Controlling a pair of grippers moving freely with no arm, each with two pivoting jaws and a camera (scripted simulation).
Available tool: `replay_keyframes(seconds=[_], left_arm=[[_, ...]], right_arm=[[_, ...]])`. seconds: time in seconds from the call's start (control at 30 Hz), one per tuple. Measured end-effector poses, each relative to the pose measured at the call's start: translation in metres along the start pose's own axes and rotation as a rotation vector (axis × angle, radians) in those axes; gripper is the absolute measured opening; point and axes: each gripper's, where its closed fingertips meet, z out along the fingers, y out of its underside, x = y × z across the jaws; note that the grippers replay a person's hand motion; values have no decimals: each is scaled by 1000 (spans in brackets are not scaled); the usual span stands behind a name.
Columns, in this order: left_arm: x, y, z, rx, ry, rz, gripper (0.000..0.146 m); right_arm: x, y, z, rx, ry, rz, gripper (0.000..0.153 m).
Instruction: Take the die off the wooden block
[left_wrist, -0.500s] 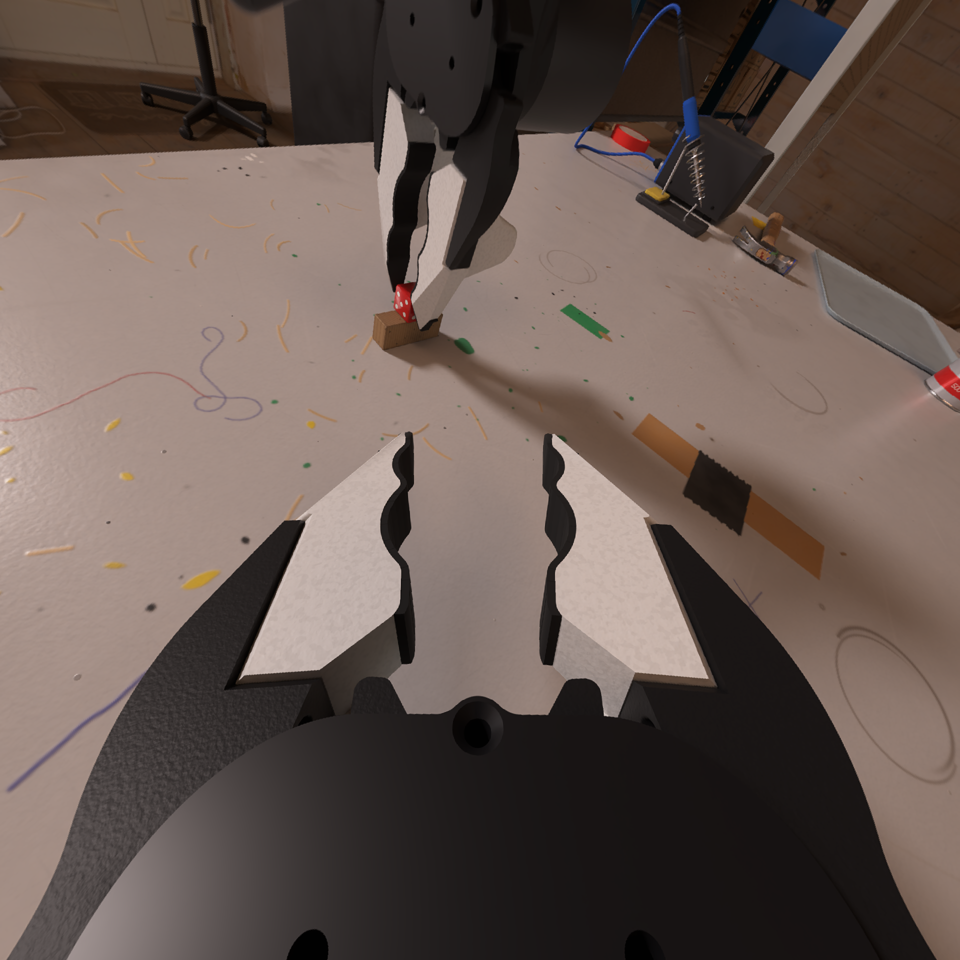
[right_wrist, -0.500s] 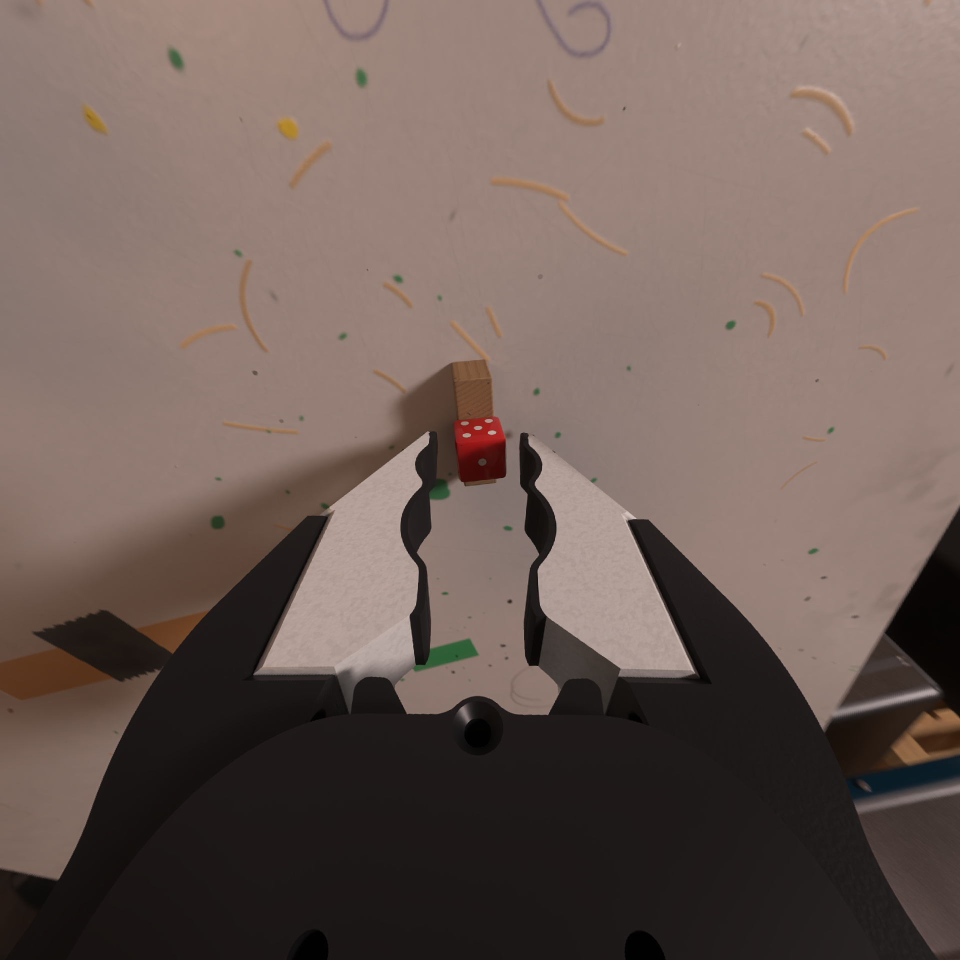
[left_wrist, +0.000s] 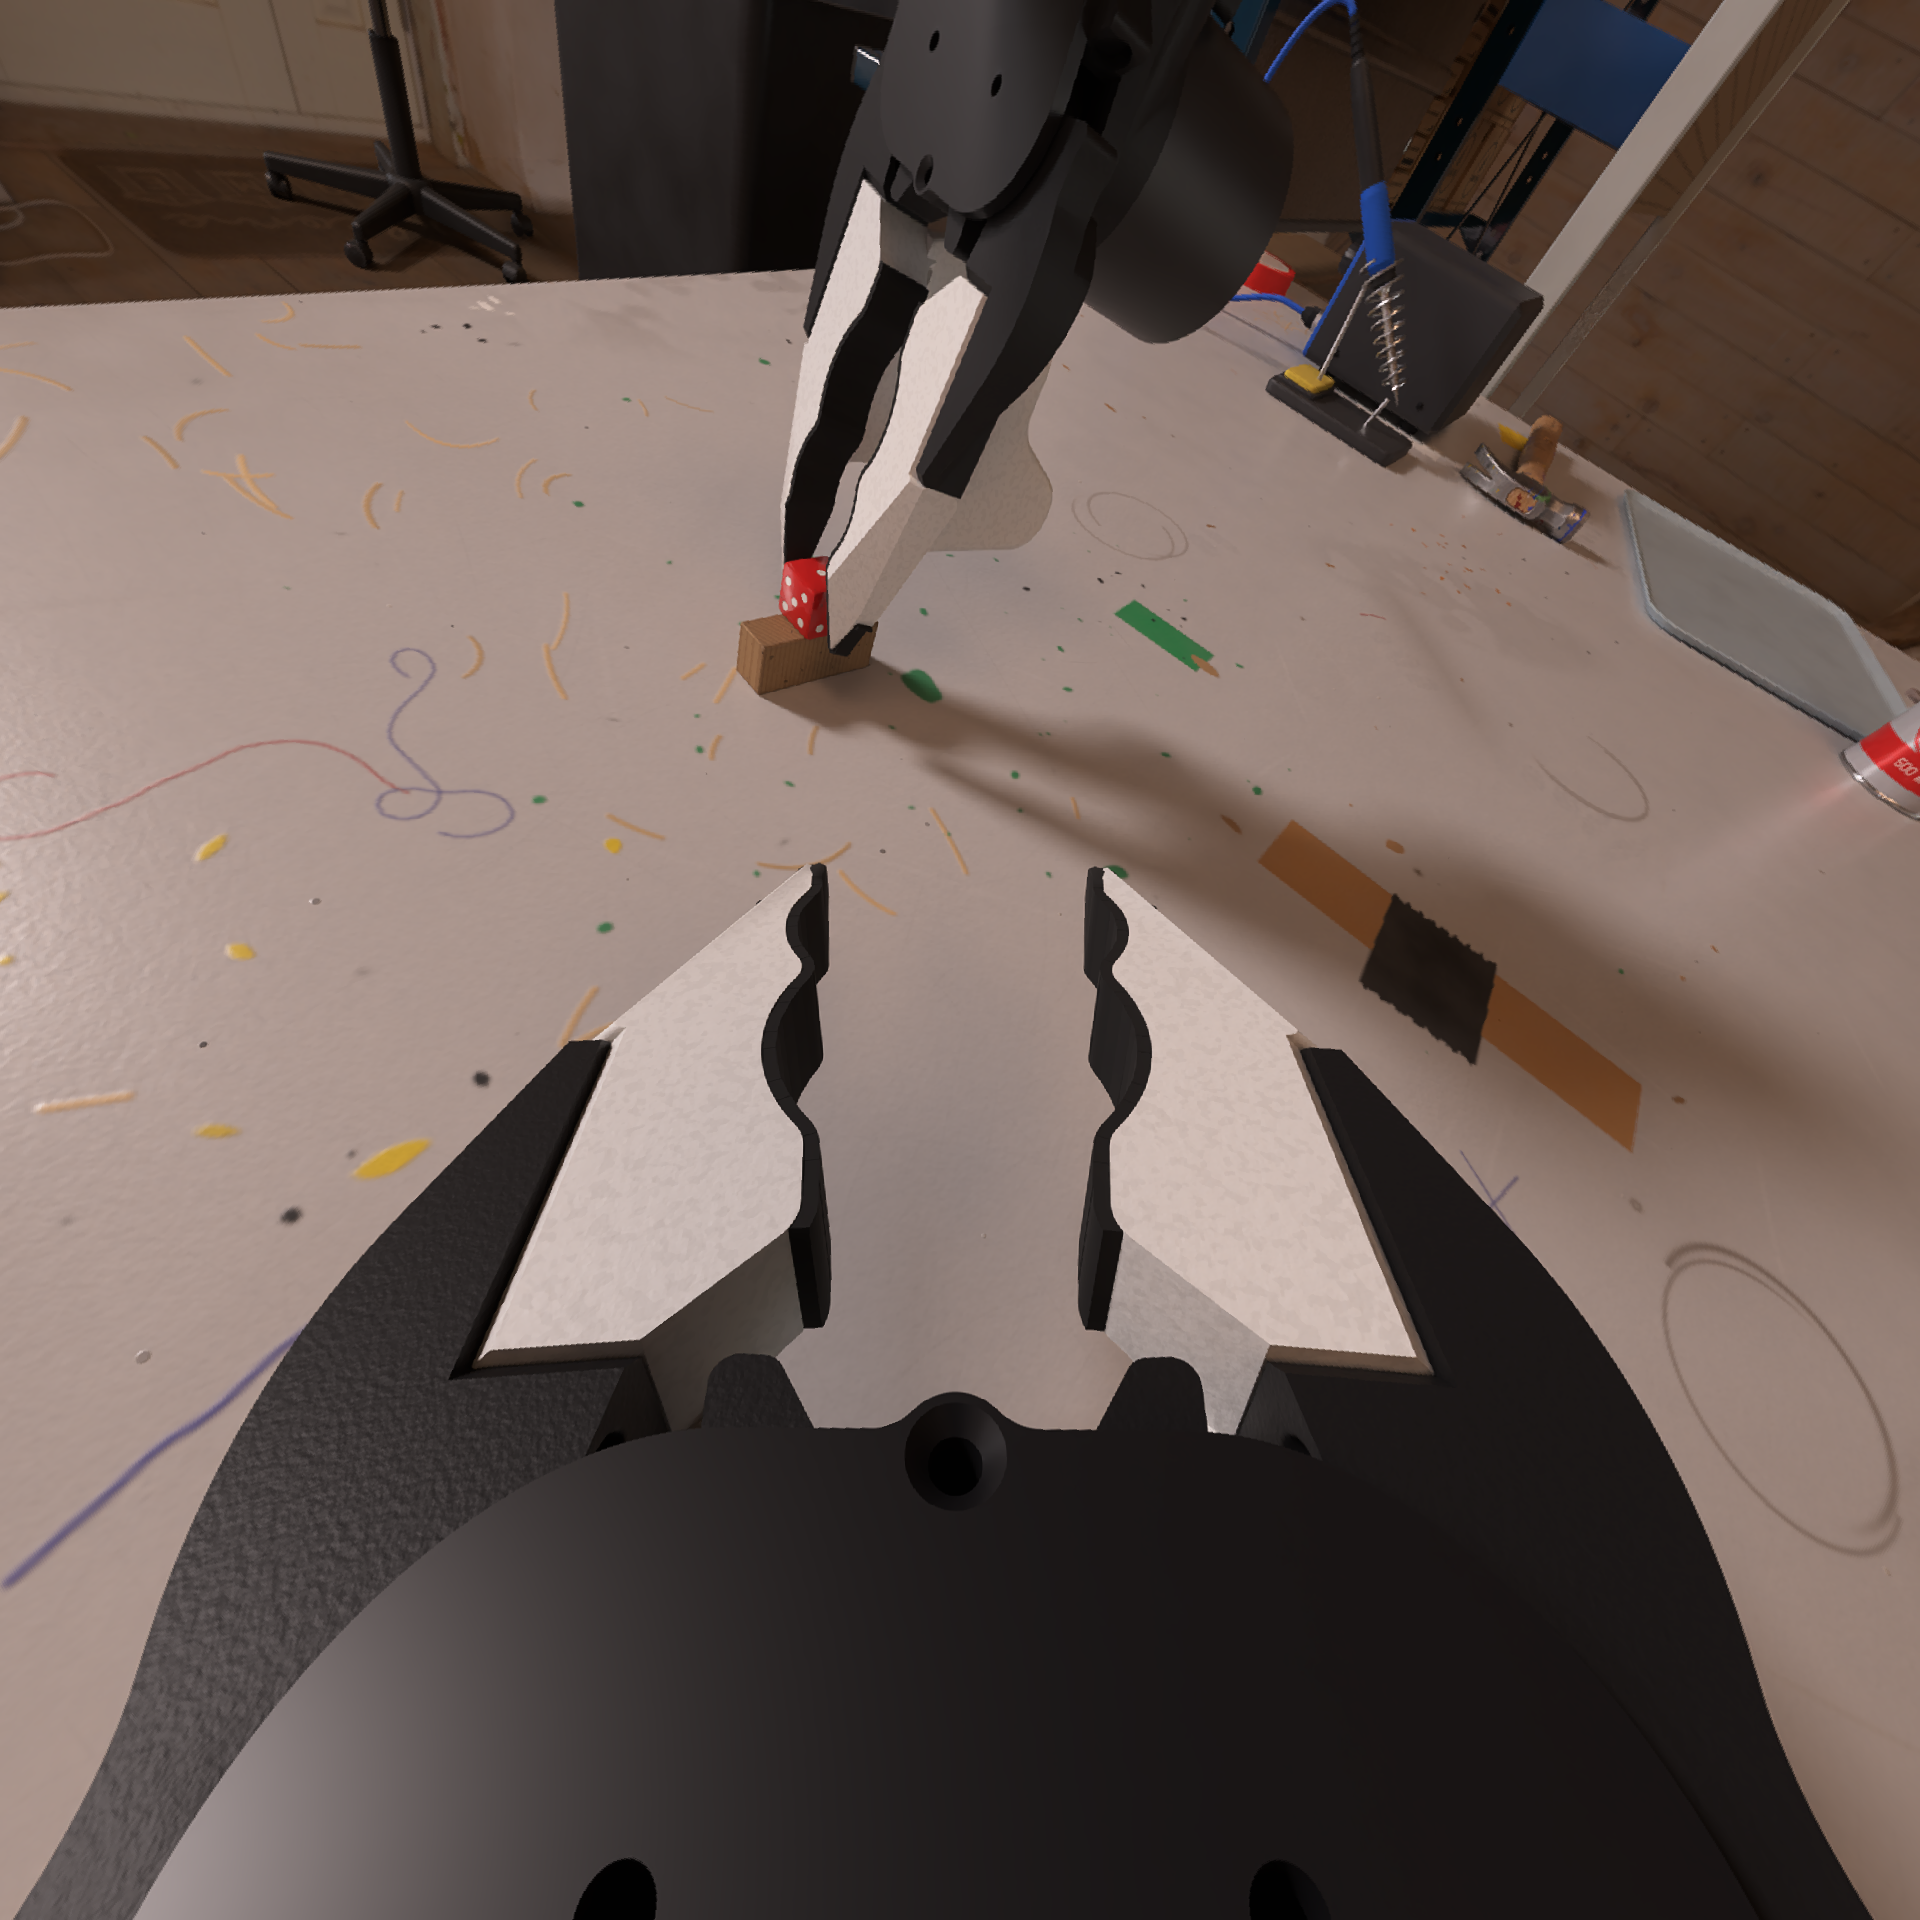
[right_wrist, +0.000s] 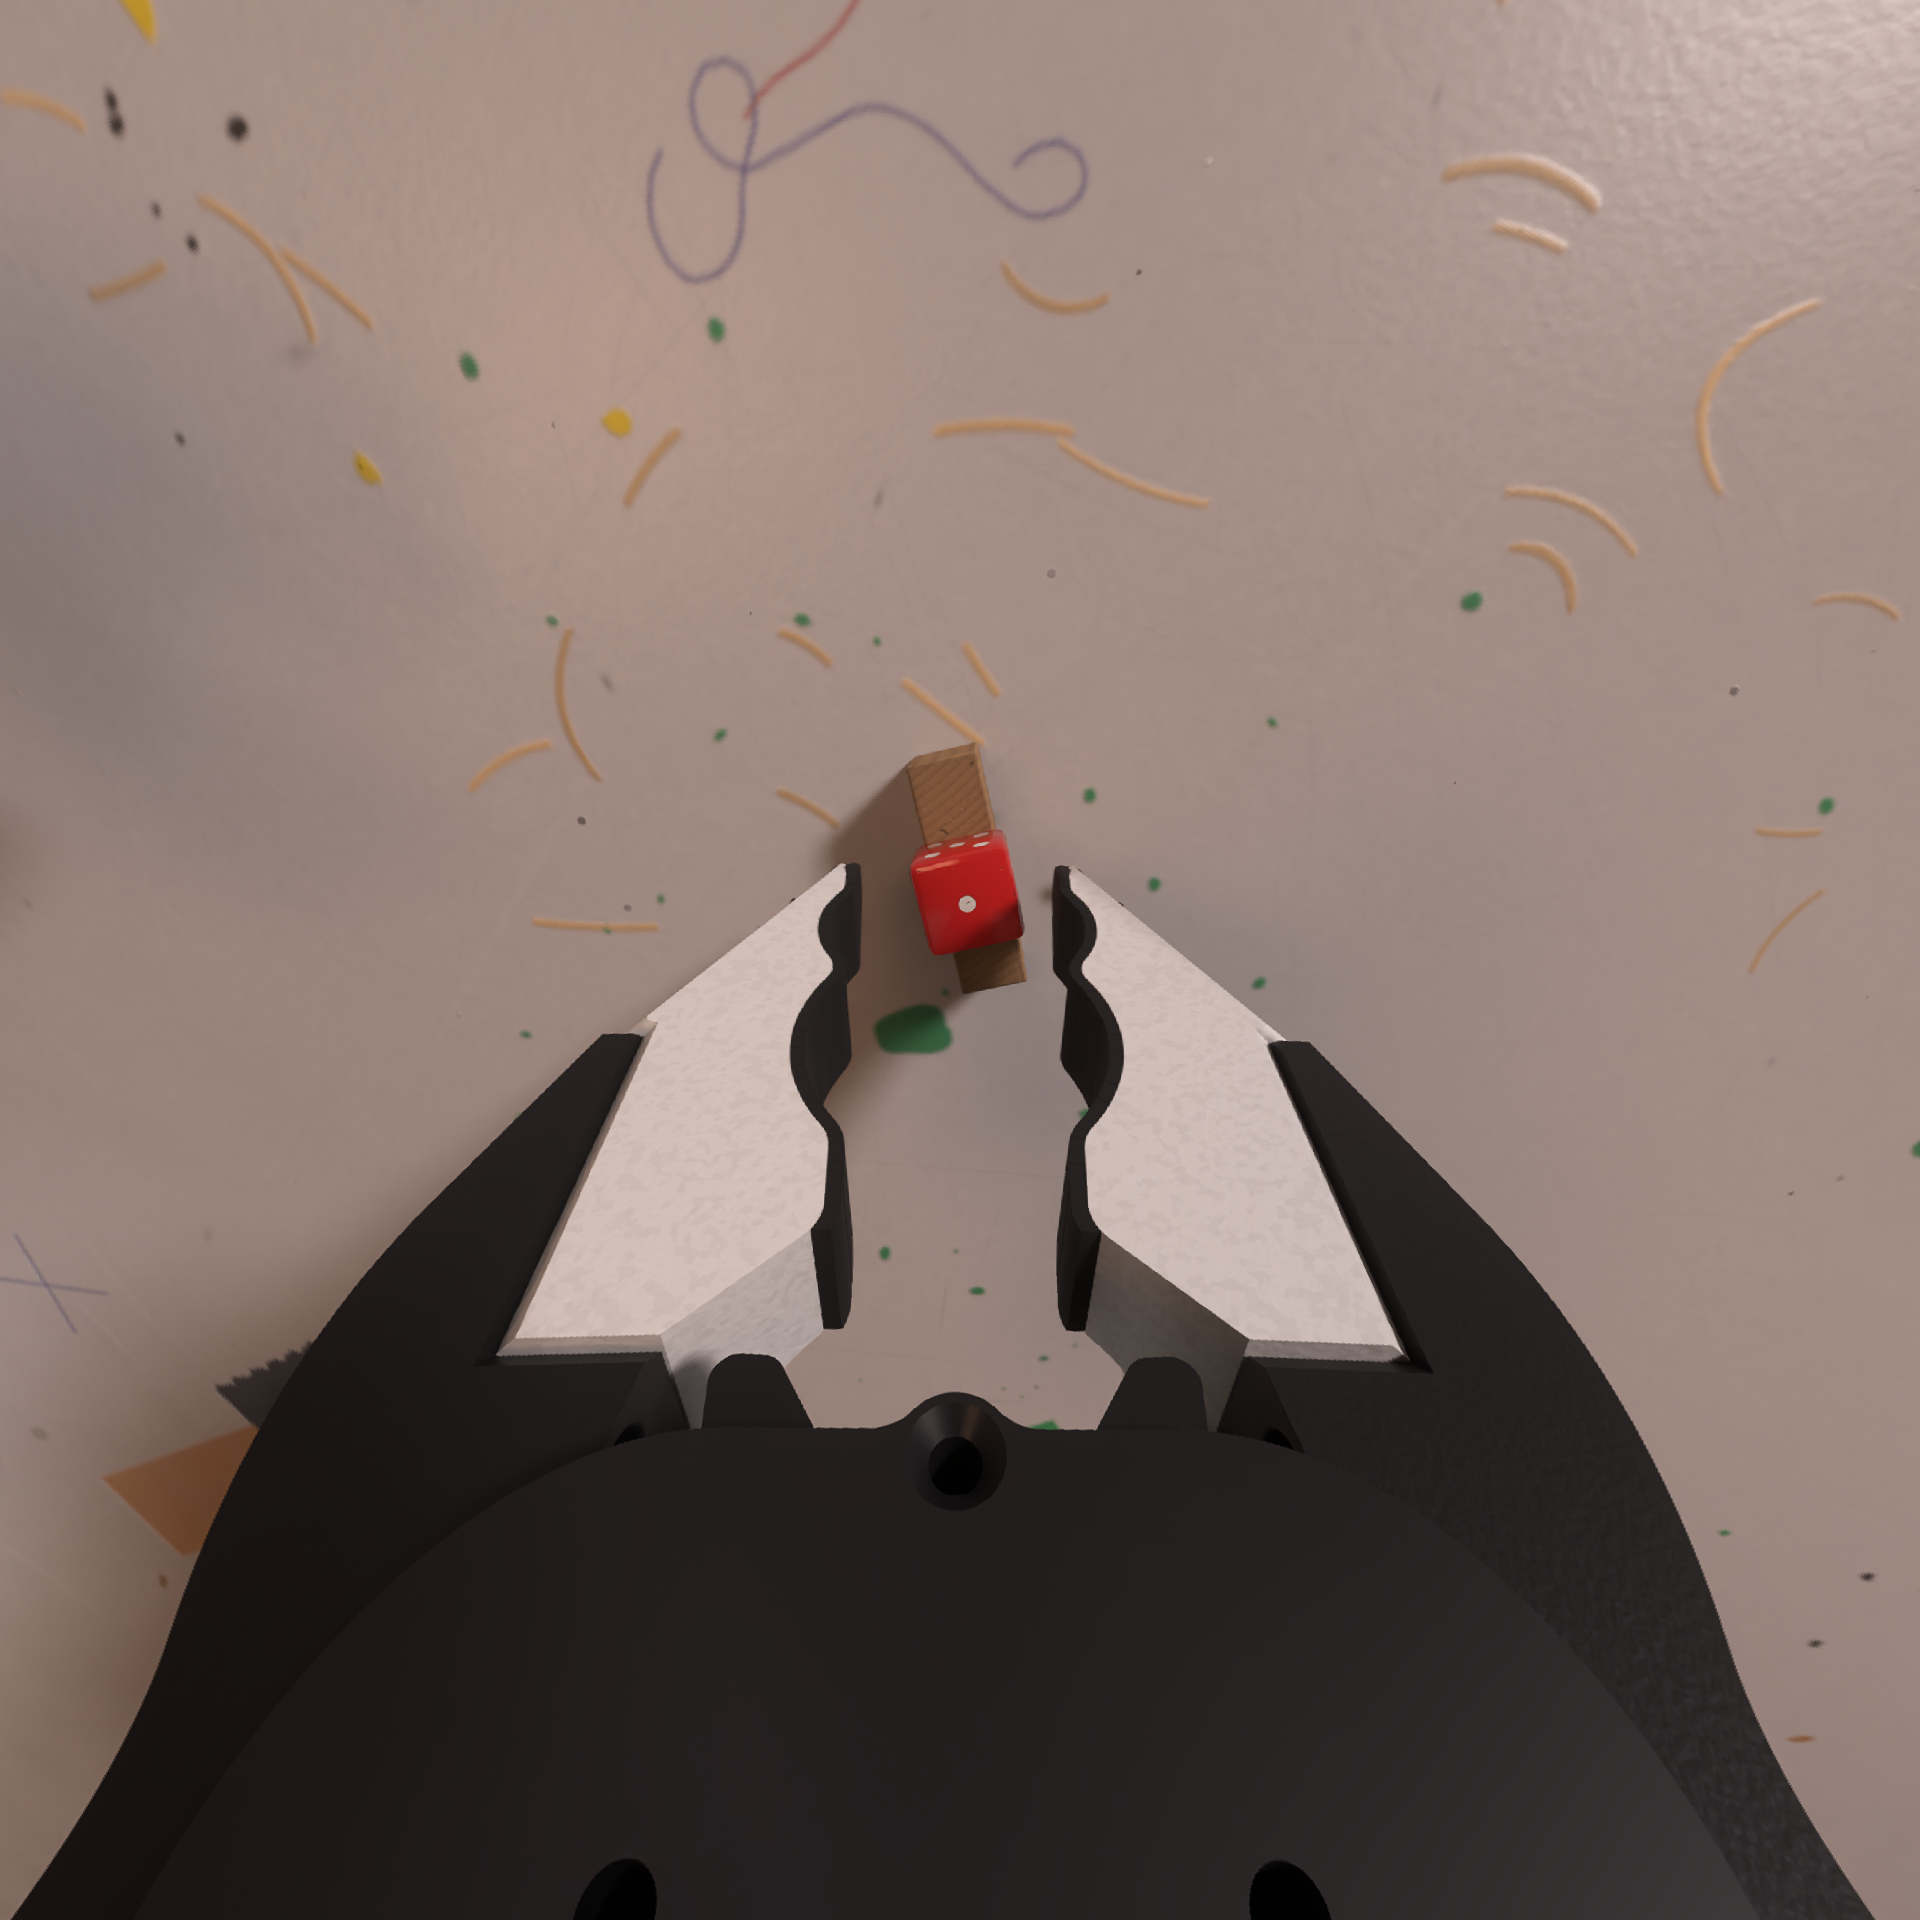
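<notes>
**Die between parted fingers**

The right hand-held gripper (right_wrist: 954, 883) hangs spread open, its fingers flanking the red die (right_wrist: 964, 902), which sits tilted on the wooden block (right_wrist: 948, 795) on the surface (right_wrist: 1351, 727). The left hand-held gripper (left_wrist: 954, 883) hovers open, well apart.

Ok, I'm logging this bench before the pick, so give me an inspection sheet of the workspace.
Surface: pale table, marked with scribbles, specks and tape strips.
Job's things: red die on the wooden block.
Clutter: hammer, red can, grey tray, red tape roll.
Grippers: right hand-held gripper open, fingers either side of the die, no contact visible; left hand-held gripper open, empty, well back from the block.
Cables: blue lead to the soldering station.
Surroundings: chair base, wooden floor.
</notes>
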Motion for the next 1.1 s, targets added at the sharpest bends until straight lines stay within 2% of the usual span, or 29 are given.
replay_keyframes(seconds=[0.1, 0.2, 0.4, 0.57, 0.73, 1.1], left_arm=[[0, -1, -1, 5, -1, 1, 49], [0, 0, -1, 1, 0, -3, 50], [0, 1, 0, -5, -1, 1, 50], [0, -1, -2, 2, -2, -2, 50], [-1, -1, -2, 1, -3, -2, 50], [0, 1, -1, -10, -2, 3, 50]], right_arm=[[4, -6, -2, 43, 24, 49, 44], [8, -11, 0, 77, 59, 107, 45], [8, -7, 5, 70, 90, 127, 26], [11, -3, -6, 73, 145, 63, 25], [9, 5, -6, 4, 173, -14, 25], [8, 9, -7, -106, 190, -62, 24]])
